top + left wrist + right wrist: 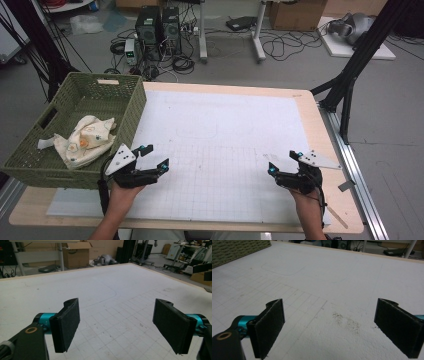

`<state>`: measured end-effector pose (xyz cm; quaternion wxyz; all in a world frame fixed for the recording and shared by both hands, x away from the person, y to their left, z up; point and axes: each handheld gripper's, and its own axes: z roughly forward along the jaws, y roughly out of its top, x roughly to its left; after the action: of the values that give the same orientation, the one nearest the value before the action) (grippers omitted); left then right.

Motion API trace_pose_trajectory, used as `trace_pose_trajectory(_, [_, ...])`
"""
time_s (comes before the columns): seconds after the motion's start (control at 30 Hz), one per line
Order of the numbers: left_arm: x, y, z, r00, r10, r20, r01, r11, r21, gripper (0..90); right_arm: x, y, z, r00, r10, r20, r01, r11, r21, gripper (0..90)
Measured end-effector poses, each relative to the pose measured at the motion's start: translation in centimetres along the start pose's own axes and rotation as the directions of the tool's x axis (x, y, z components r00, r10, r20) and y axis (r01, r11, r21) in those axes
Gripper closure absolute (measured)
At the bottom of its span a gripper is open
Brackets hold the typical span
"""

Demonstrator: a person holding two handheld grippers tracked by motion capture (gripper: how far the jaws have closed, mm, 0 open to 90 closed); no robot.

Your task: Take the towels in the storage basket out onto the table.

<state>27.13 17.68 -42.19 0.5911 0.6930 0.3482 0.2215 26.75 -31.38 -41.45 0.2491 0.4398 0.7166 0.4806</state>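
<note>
A green woven basket [30,160] stands on the table's left edge with a cream patterned cloth [85,140] crumpled inside it. Just right of the basket's near corner, my left gripper [156,157] hovers over the white gridded mat [225,135], open and holding nothing; in the left gripper view its black pads [66,323] stand wide apart over the bare mat [112,302]. My right gripper [282,161] is near the table's right front, also open with nothing held. Its pads [269,327] frame the bare mat, and the basket wall [234,250] shows far off.
The mat covers most of the wooden table [320,130]. A black frame post [350,75] stands at the right. Behind the table on the floor are computer towers [157,27], cables and cardboard boxes [295,12].
</note>
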Motion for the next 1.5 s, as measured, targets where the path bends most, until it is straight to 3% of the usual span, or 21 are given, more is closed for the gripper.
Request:
trace_pose_trajectory(0.33, [-0.1,0.0,0.1,1.0000,-0.001,0.001,0.001,1.0000,0.005,22.2,-0.4,-0.2,0.0,0.9994,0.030,-0.015,-0.030,1.000,-0.006,8.8])
trace_pose_trajectory(0.53, [-0.2,0.3,-0.4,1.0000,0.003,0.006,-0.003,1.0000,-0.003,22.2,-0.1,-0.1,0.1,0.9982,0.048,-0.035,-0.048,0.999,0.007,8.8])
trace_pose_trajectory(0.83, [-0.5,0.6,-0.8,1.0000,0.003,0.004,-0.003,1.0000,0.007,22.4,0.8,0.0,0.5,0.9976,0.040,-0.057,-0.039,0.999,0.022,8.8])
trace_pose_trajectory(0.97, [-0.5,0.8,-0.9,1.0000,-0.003,0.002,0.003,1.0000,-0.001,22.4,0.9,0.0,0.6,0.9985,0.029,-0.047,-0.028,0.999,0.018,8.7])
trace_pose_trajectory(1.07, [-0.6,1.0,-0.9,1.0000,-0.004,0.001,0.004,1.0000,-0.007,22.4,0.7,-0.1,0.5,0.9983,0.045,-0.037,-0.045,0.999,0.018,8.7])
trace_pose_trajectory(1.27, [-1.1,2.0,-1.2,0.9999,0.003,0.017,-0.002,0.9996,-0.027,22.5,0.4,-0.1,0.6,0.9967,0.069,-0.043,-0.069,0.998,0.009,8.7])
trace_pose_trajectory(1.5, [-1.2,3.7,-1.8,0.9978,-0.011,0.066,0.013,0.9996,-0.023,22.4,0.6,-0.1,0.7,0.9965,0.050,-0.066,-0.049,0.999,0.015,8.7])
